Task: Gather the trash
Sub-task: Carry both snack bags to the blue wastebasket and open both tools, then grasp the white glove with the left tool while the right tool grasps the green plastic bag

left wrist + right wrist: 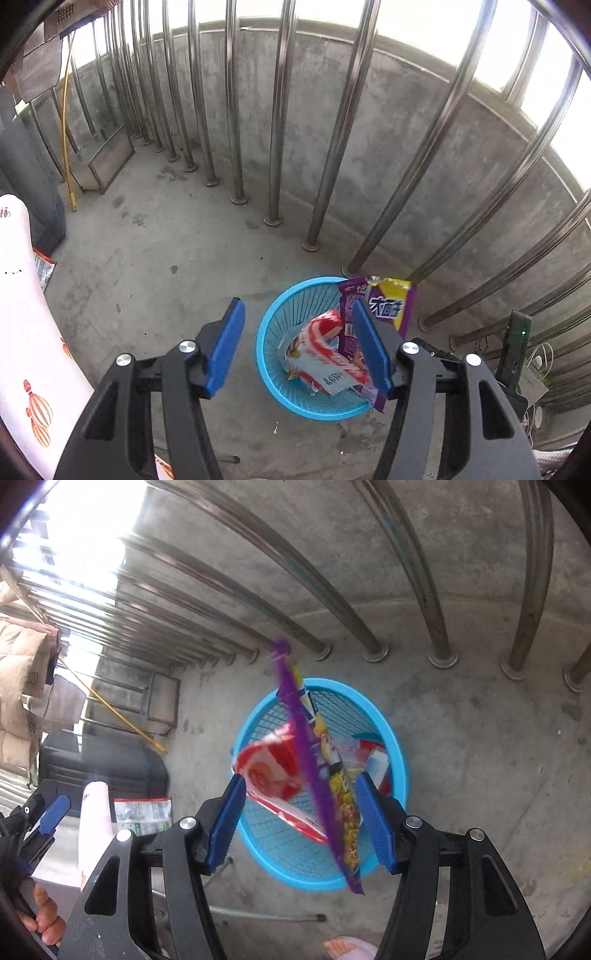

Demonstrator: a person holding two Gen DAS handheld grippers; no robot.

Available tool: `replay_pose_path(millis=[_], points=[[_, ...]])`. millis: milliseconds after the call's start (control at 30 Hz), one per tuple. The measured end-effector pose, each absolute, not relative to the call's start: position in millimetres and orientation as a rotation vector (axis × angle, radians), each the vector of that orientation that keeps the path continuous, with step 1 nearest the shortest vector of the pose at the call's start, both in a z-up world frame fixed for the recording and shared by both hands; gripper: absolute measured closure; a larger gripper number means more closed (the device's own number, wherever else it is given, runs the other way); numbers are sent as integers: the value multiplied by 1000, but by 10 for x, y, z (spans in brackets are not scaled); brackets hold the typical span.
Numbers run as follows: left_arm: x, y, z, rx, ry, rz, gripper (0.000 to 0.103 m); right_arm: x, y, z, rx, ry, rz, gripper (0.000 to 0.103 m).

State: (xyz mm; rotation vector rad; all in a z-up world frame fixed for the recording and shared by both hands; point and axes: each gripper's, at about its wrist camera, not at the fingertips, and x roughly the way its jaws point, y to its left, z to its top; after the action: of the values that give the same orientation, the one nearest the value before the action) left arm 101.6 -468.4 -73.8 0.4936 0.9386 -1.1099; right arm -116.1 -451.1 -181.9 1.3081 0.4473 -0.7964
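The left gripper (297, 347) is wide open, with nothing between its blue pads; it points down at the concrete floor (166, 240) just left of the blue basket (269, 332). The right gripper (299, 819) is also wide open and holds nothing. It hangs straight over the basket (400, 775), and the purple snack wrapper (314, 775) sits in the gap between its pads without touching either of them, edge-on and a little blurred.

The left wrist view shows this wrapper (388, 302) from its flat side, with a yellow top and white letters, above the far right rim of the basket. The red and white wrapper (321, 350) lies inside the basket; the right wrist view shows it (269, 771) on the left part of the basket.

Only the right wrist view shows the left gripper (51, 816) from the side, with the person's left hand (44, 912) on its handle. Near it, another wrapper (142, 814) lies on the floor in front of a dark box (103, 760). Farther back, a row of steel bars (236, 110) stands before the concrete wall (388, 129), and a yellow stick (66, 122) leans in the far left corner.
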Motion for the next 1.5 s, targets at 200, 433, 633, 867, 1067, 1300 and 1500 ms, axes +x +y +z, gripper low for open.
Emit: replay_pose_path(millis=[200, 433, 633, 867, 1067, 1300, 1500], points=[[1002, -4162, -198, 415, 864, -1135, 44, -1242, -4412, -1632, 1284, 389, -777, 44], [1119, -3167, 371, 291, 810, -1062, 44, -1111, -4255, -1425, 1224, 355, -692, 45], [1072, -2140, 603, 206, 724, -913, 43, -964, -4002, -1074, 1139, 335, -606, 47], [1012, -963, 737, 63, 674, -729, 43, -656, -3580, -477, 1000, 363, -478, 48], [975, -121, 823, -40, 634, -632, 43, -299, -3096, 63, 861, 379, -317, 48], [1113, 538, 670, -143, 672, -570, 43, 320, -2625, 337, 730, 460, -129, 48], [1506, 778, 559, -215, 711, -512, 43, 1068, -2307, 409, 670, 543, 26, 49]])
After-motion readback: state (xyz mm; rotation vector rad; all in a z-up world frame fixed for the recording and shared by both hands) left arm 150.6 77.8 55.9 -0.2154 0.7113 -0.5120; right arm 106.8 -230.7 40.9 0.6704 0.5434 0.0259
